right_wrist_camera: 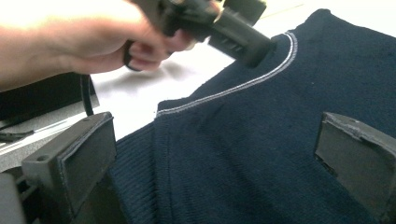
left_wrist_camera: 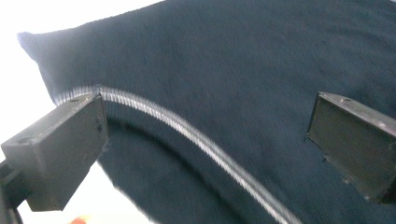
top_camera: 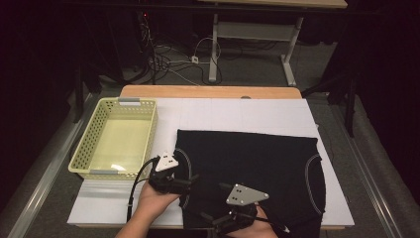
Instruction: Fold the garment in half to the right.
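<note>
While both jaws stand apart on each tool, nothing is gripped yet, so the step in hand looks like taking hold of the dark garment (top_camera: pixel 252 173) to fold it. It lies flat on the white sheet (top_camera: pixel 237 114) covering the bench (top_camera: pixel 208 91), right of the empty basket (top_camera: pixel 119 139), with its near hem at the front edge. The left hand-held gripper (top_camera: pixel 185 179) hovers at the left side, its jaws straddling the pale stitched seam (left_wrist_camera: pixel 187 133) by the armhole; the right hand-held gripper (top_camera: pixel 218 220) sits low at the near hem, jaws wide over the ribbed band (right_wrist_camera: pixel 140 182).

To do this well, I would bring each lower jaw under the cloth edge before closing, so a full layer is pinched, not just a surface pucker. Both should close at about the same time and lift evenly, keeping the fabric taut between them. A bite that misses a layer would probably let the fold sag or skew.
</note>
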{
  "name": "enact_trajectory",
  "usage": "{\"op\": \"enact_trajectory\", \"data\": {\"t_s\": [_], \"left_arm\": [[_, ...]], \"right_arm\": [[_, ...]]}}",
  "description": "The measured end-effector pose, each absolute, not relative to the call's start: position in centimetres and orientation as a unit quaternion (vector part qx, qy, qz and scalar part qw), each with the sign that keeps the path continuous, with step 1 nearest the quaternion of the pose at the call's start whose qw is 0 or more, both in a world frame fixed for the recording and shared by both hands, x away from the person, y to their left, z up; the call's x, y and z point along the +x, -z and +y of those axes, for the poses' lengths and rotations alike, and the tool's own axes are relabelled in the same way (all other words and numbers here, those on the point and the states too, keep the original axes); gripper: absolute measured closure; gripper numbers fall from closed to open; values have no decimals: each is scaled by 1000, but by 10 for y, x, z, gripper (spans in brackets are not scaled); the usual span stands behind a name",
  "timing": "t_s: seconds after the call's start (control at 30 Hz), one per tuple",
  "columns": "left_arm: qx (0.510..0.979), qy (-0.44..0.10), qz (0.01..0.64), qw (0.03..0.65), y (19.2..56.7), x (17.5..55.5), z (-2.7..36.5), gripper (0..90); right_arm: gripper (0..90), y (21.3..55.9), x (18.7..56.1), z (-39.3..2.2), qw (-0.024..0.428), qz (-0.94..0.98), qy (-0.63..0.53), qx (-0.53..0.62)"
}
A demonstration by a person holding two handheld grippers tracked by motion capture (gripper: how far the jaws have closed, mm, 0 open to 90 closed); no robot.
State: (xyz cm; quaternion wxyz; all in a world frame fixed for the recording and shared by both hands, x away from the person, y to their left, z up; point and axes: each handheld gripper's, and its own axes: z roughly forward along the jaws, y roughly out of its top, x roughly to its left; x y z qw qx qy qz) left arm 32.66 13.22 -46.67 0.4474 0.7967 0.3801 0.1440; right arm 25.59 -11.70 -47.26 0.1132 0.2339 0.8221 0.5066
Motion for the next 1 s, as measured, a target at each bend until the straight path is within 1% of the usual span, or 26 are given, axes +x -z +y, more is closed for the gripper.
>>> {"op": "enact_trajectory", "data": {"t_s": [0.13, 0.3, 0.4, 0.47, 0.6, 0.87, 0.93, 1.0], "left_arm": [[797, -139, 380, 448, 461, 343, 124, 0], [801, -148, 376, 442, 451, 358, 114, 0], [794, -145, 388, 445, 444, 363, 112, 0], [788, -144, 393, 451, 440, 367, 113, 0], [791, -146, 399, 440, 435, 383, 114, 0], [774, -140, 440, 434, 448, 417, 126, 0], [774, -128, 456, 421, 458, 425, 129, 0], [781, -128, 463, 400, 468, 431, 129, 0]], "right_arm": [[1, 471, 257, -121, 118, 820, -507, 239], [1, 465, 257, -123, 130, 817, -509, 238], [1, 461, 255, -124, 140, 819, -505, 236], [1, 459, 254, -124, 139, 818, -505, 236], [1, 461, 253, -127, 136, 814, -513, 235], [1, 461, 253, -133, 132, 813, -510, 248], [2, 462, 253, -132, 131, 816, -504, 249], [1, 463, 253, -131, 129, 818, -503, 247]]}}
